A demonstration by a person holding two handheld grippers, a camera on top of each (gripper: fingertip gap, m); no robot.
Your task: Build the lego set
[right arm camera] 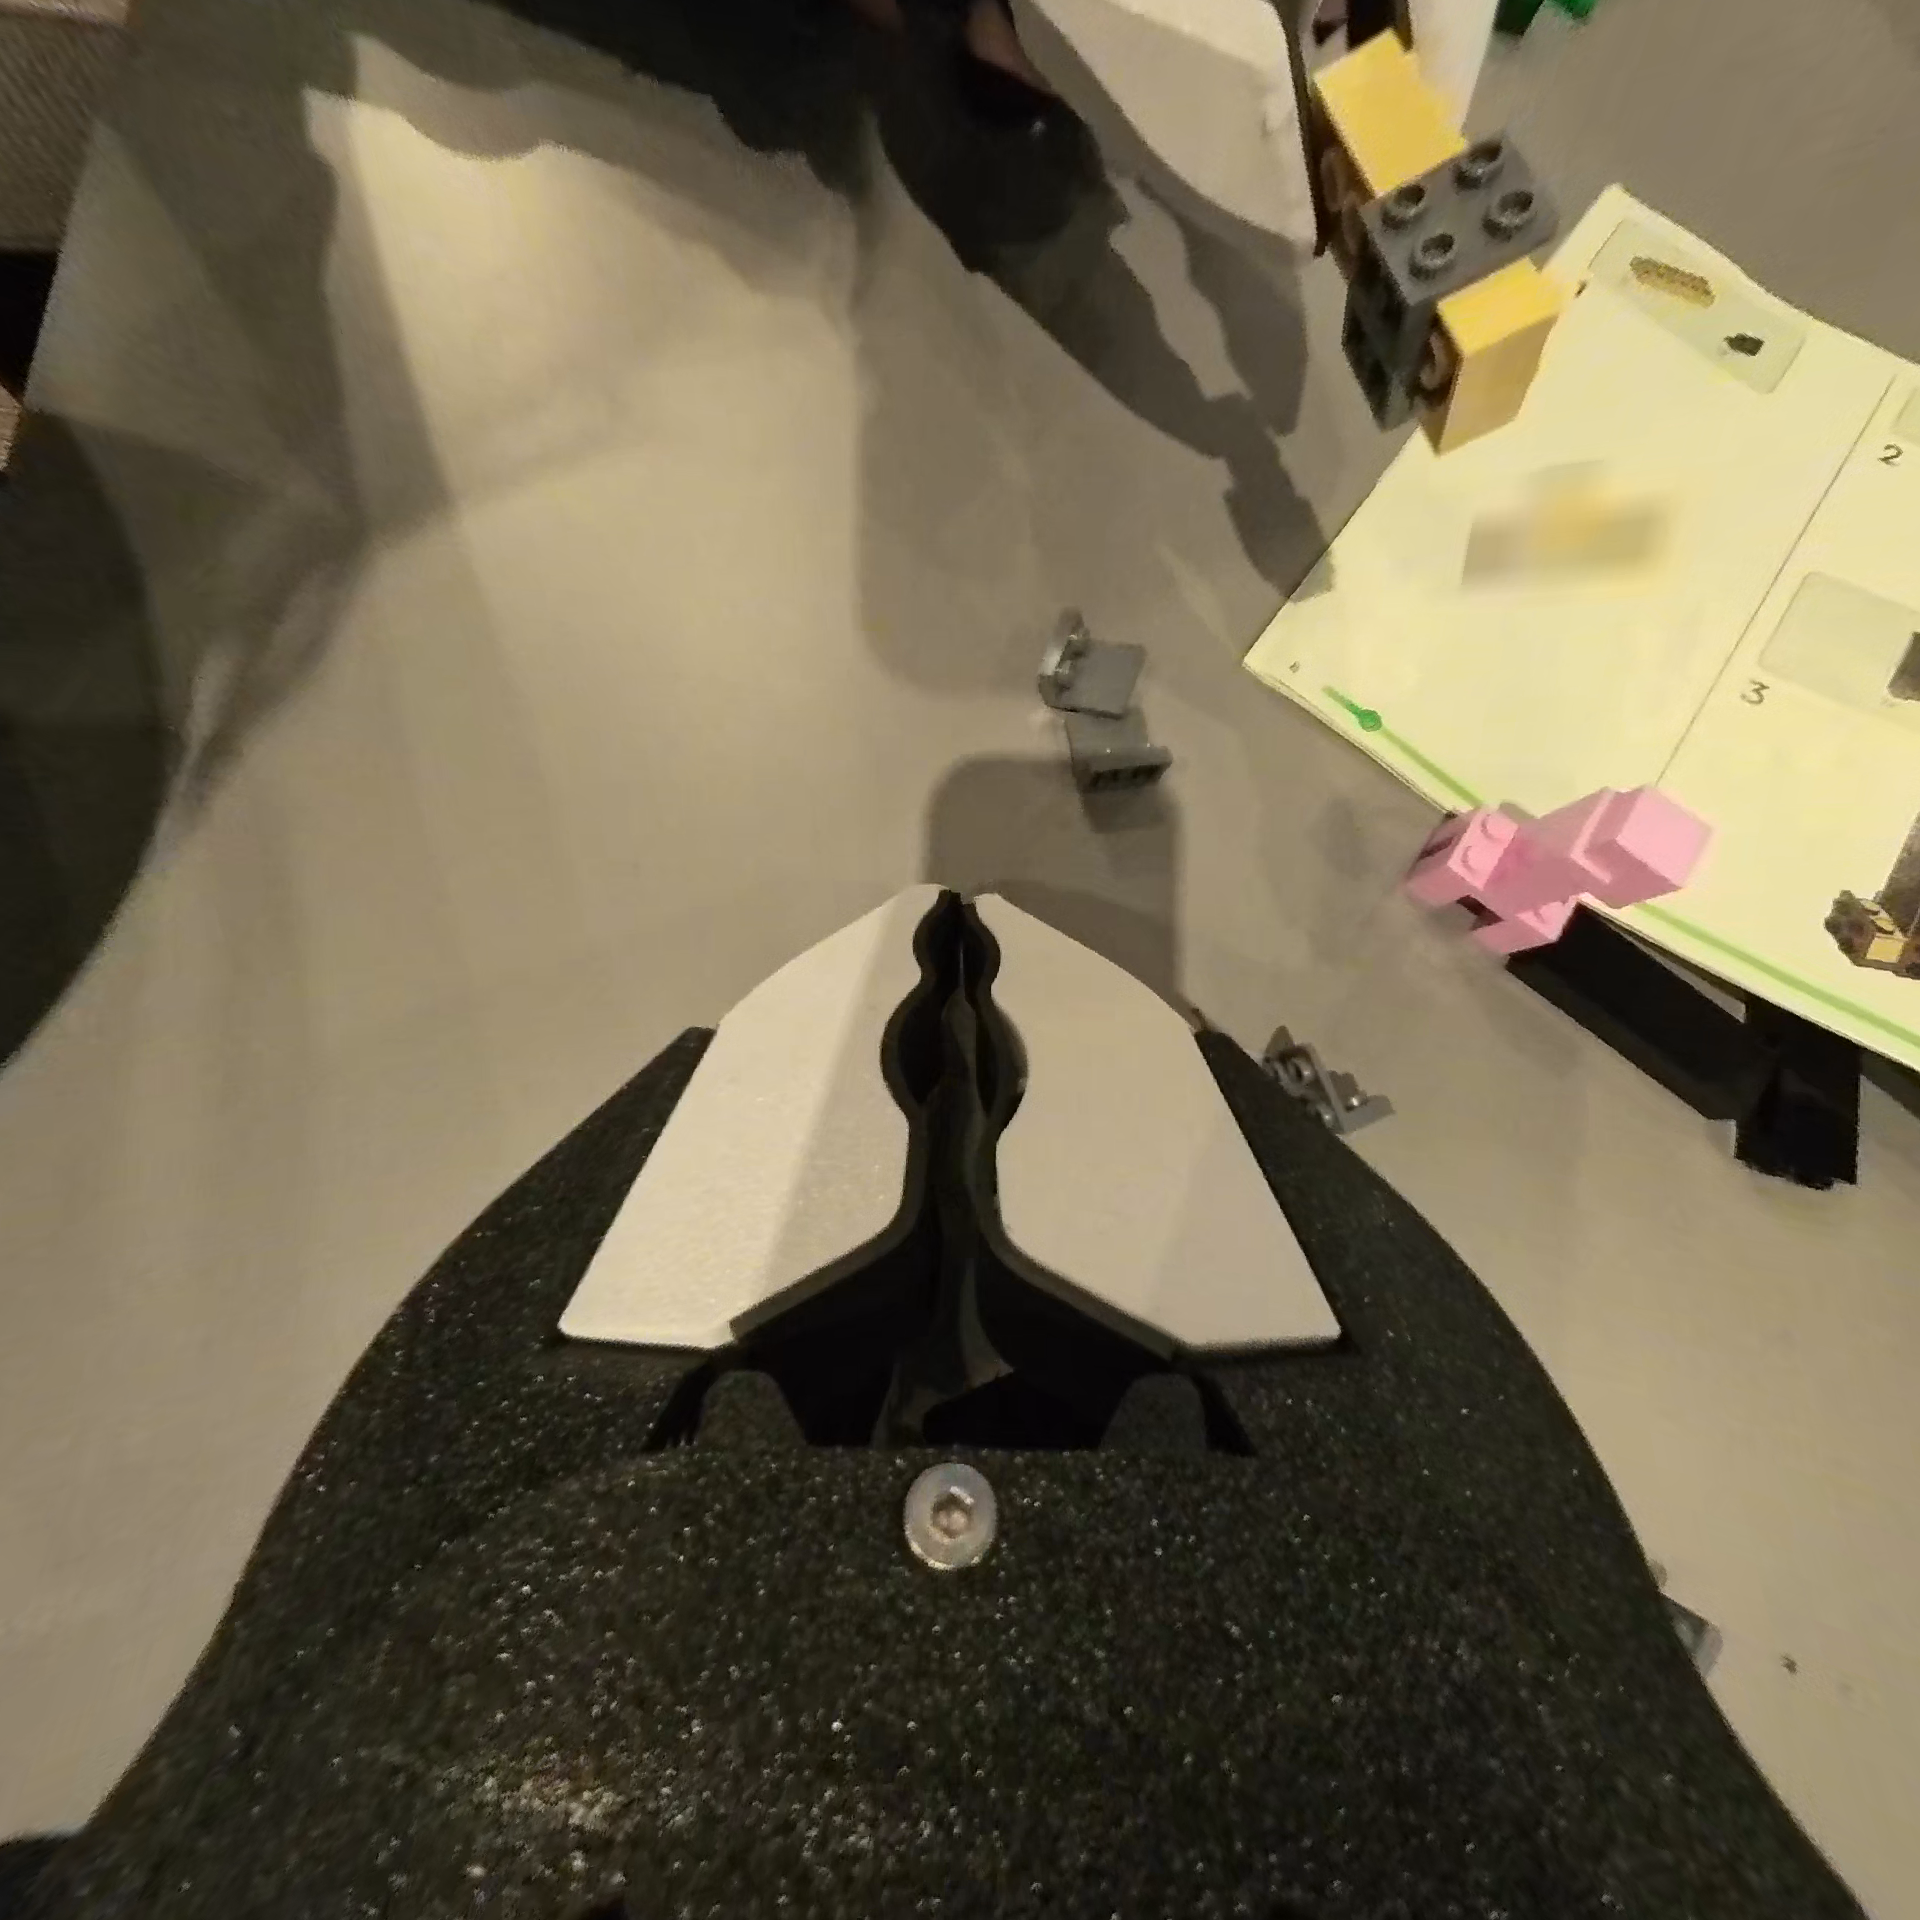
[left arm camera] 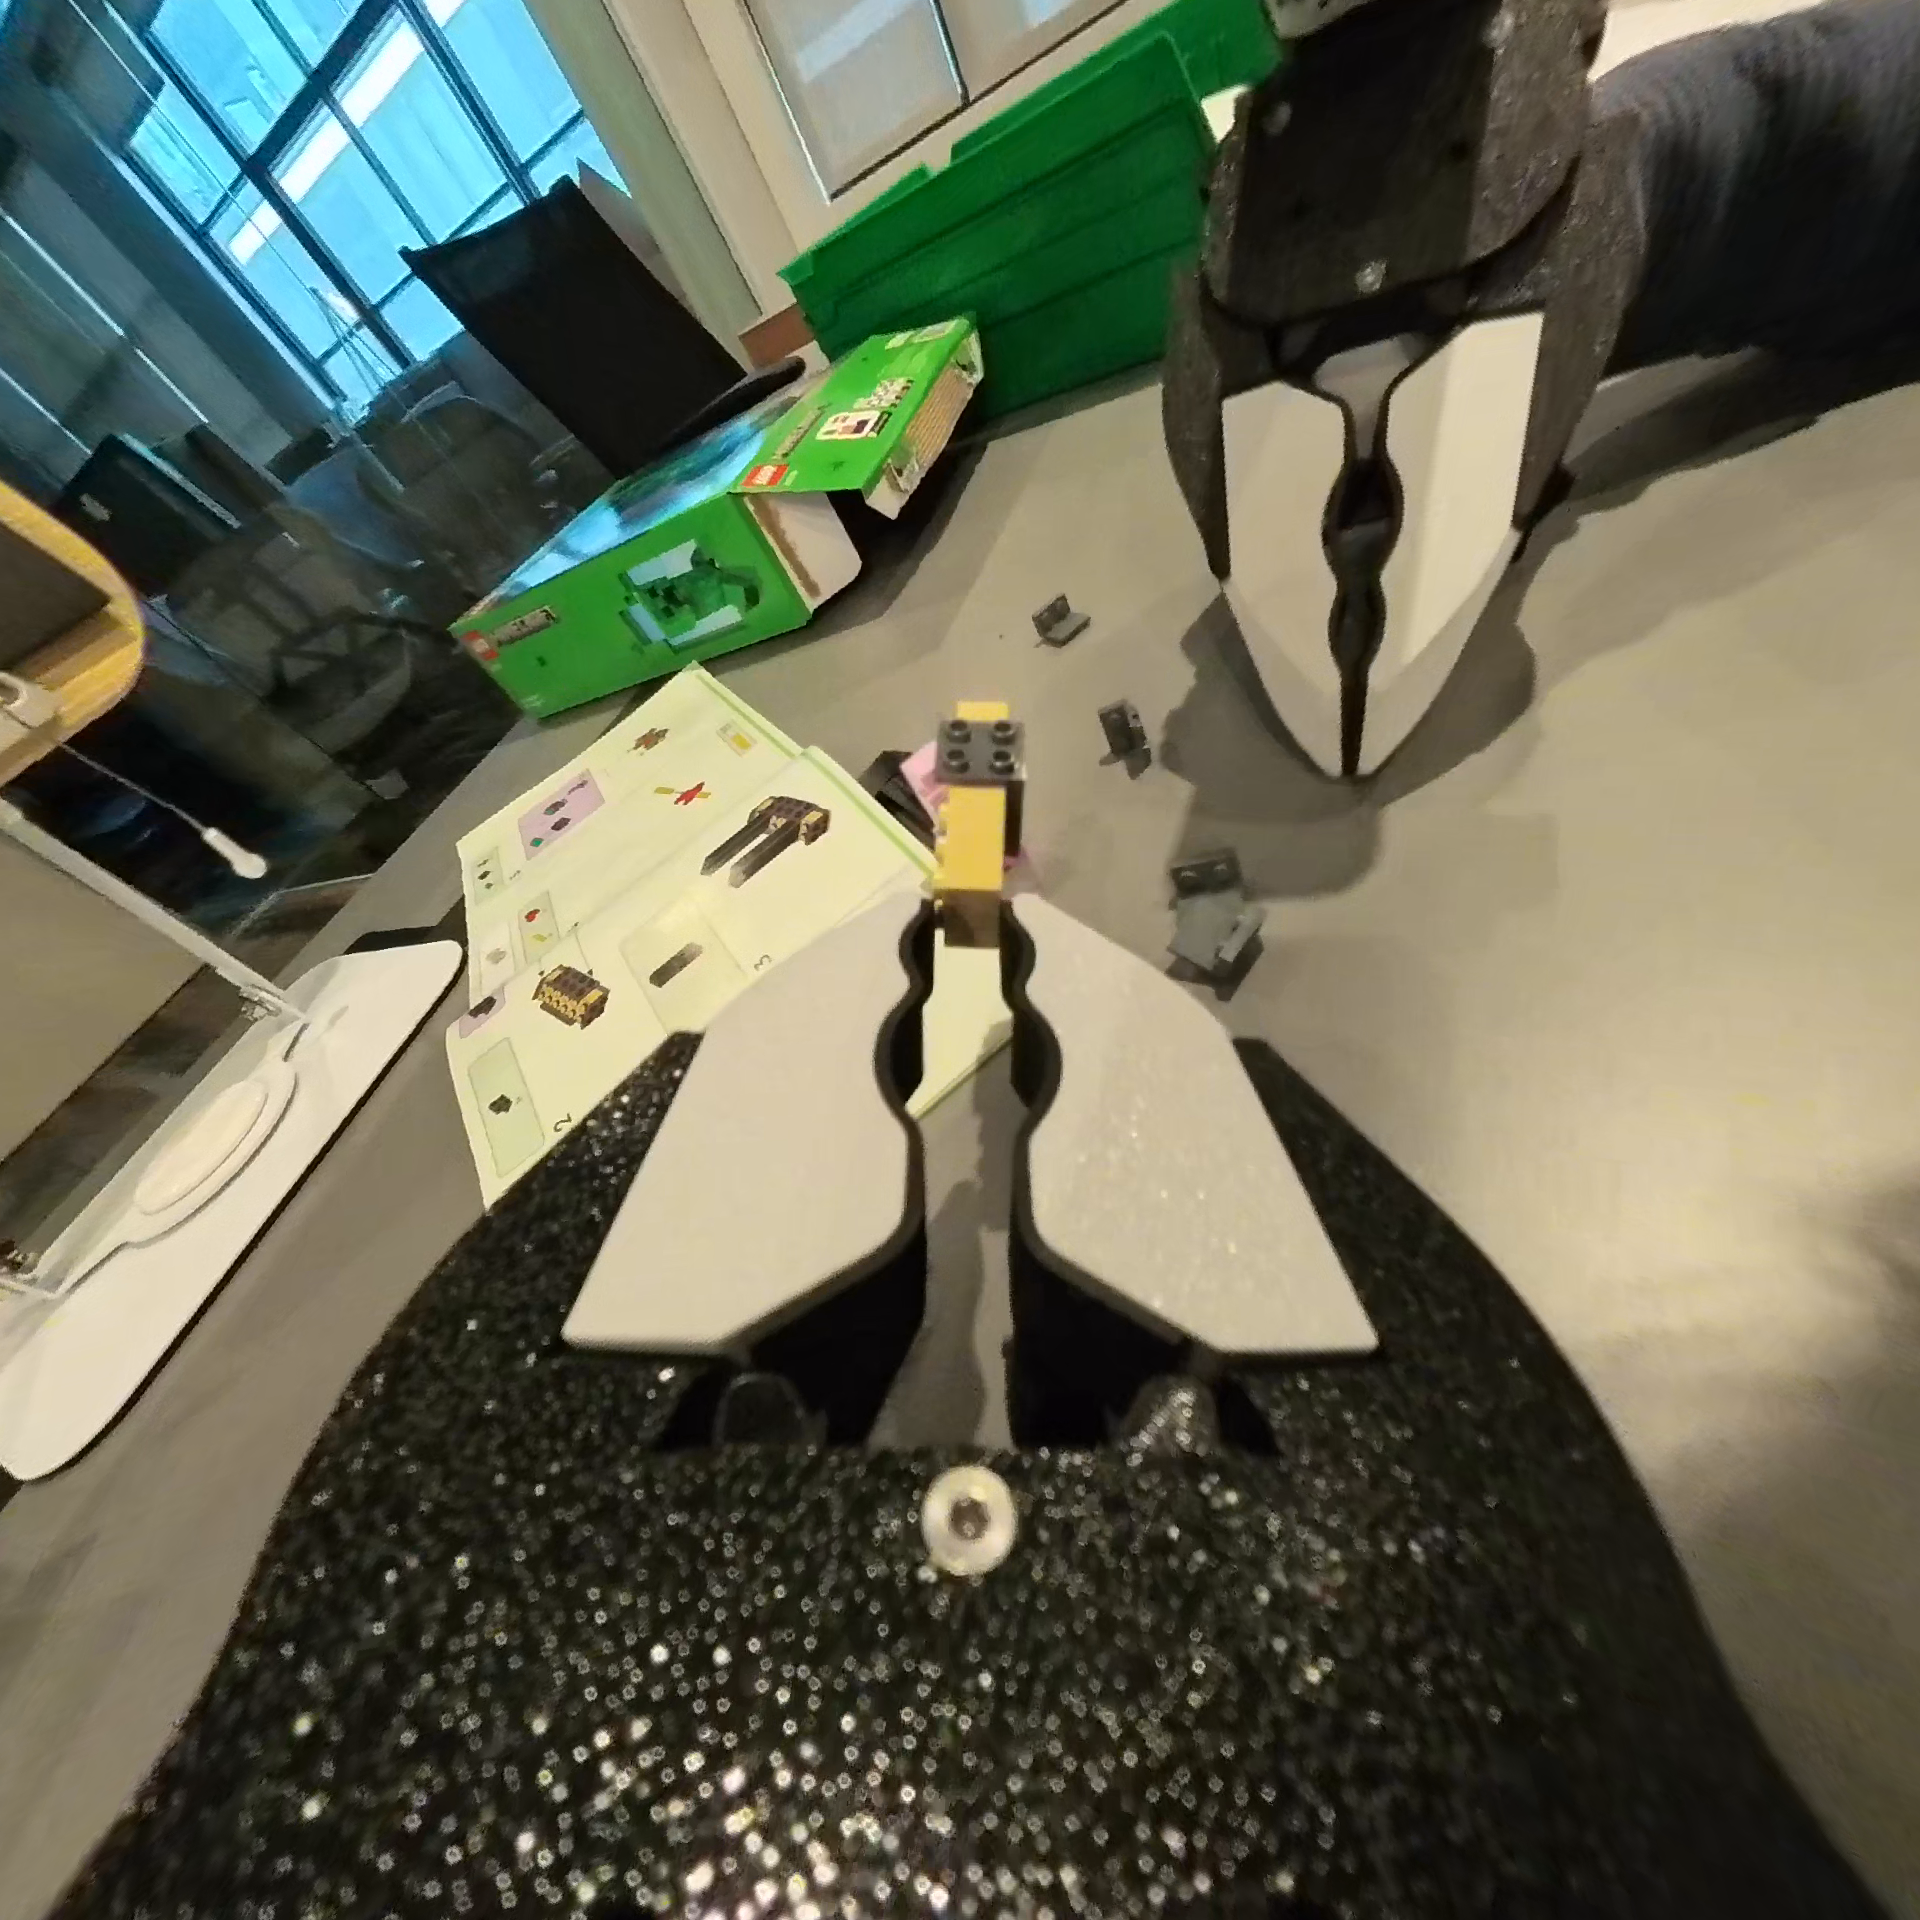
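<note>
in the left wrist view the left gripper (left arm camera: 968, 914) fills the lower half of the frame, its two pale fingers pinched narrowly on the yellow and dark grey lego assembly (left arm camera: 977, 821) at the tips. the assembly sticks up at the centre of the frame, a dark grey two-by-two studded plate on top and yellow bricks above and below it. in the right wrist view the same assembly (right arm camera: 1439, 244) sits in the upper right corner, held off the grey table (right arm camera: 623, 623).

the right gripper (left arm camera: 1351, 764) comes down in the upper right of the left wrist view, tips pointing at the table and close to its surface. in its own view the right gripper (right arm camera: 961, 896) has its fingers closed together with nothing visible between them.

small dark grey bracket pieces (left arm camera: 1210, 914) lie scattered on the table between the two grippers, right of centre; two of them (right arm camera: 1096, 712) lie just above the right gripper's tips in the right wrist view.

the open instruction booklet (left arm camera: 665, 904) lies left of centre, partly under the left gripper. a pink lego figure (right arm camera: 1548, 862) sits at the booklet's edge in the right of the right wrist view, with a black lego piece (right arm camera: 1704, 1049) just below it.

a green lego box (left arm camera: 675, 582) with an opened flap lies in the upper middle of the left wrist view, green plastic bins (left arm camera: 1018, 260) behind it. a white pad (left arm camera: 208, 1195) rests at the lower left edge.
</note>
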